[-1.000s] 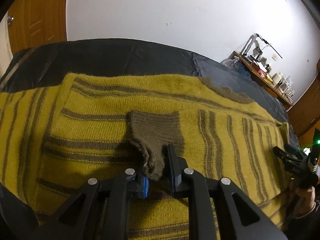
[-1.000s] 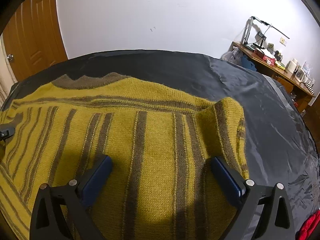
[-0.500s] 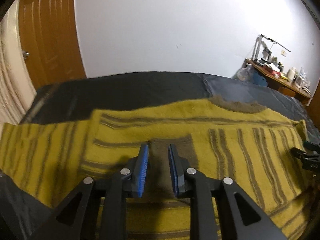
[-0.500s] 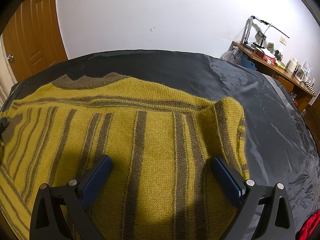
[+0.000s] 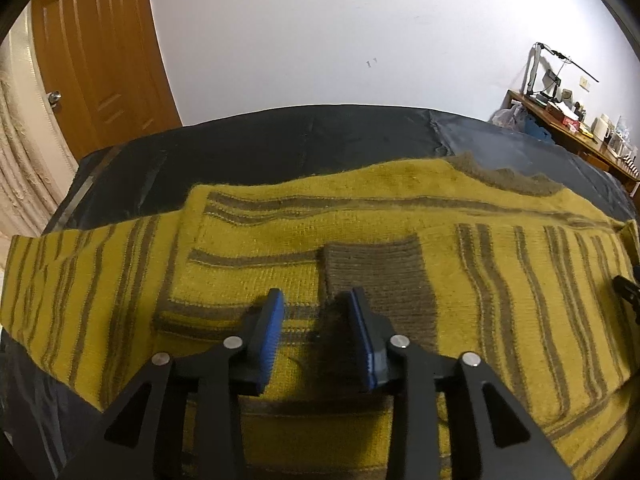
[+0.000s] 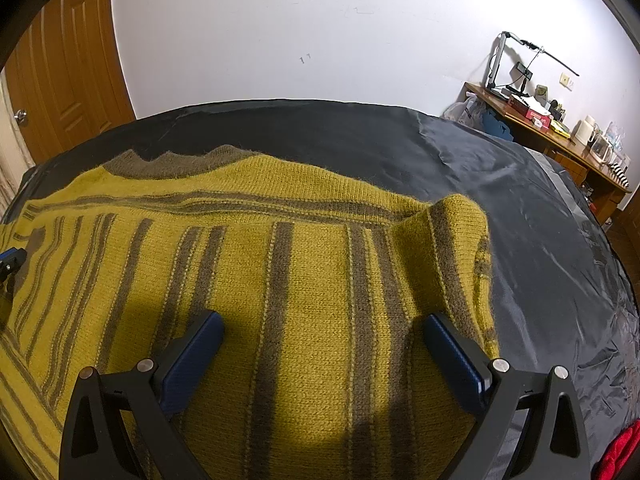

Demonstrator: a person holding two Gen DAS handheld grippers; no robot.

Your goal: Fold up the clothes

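- Left wrist view: mustard sweater [image 5: 400, 216] with brown stripes, spread flat across dark sheet [image 5: 280, 140] on a bed, filling the near half of the frame.
- Sleeve folded across the body from the left, brown cuff [image 5: 376, 272] lying flat near the middle.
- Left gripper [image 5: 316, 336] hovering just above the knit beside the cuff's near edge, blue pads parted by a modest gap, nothing pinched between them.
- Far edge of sweater: brown collar band [image 5: 504, 176] toward the right.
- Beyond the bed: wooden door [image 5: 92, 60] far left, white wall [image 5: 340, 32], cluttered desk [image 5: 568, 120] far right.
- Right edge: dark bit of the other tool [image 5: 626, 284], too cropped for detail.
- Right wrist view: same sweater [image 6: 280, 272], vertical brown stripes running toward the camera, right sleeve bunched into a raised fold [image 6: 456, 224] at the right side.
- Right gripper [image 6: 320, 344] spread wide, low over the near part of the sweater, pads apart and holding nothing; contact with the knit unclear.
- Dark sheet [image 6: 520, 220] bare to the right; red cloth [image 6: 620, 452] at near right corner.
- Desk [image 6: 540, 120] with lamp far right, door [image 6: 68, 80] far left.
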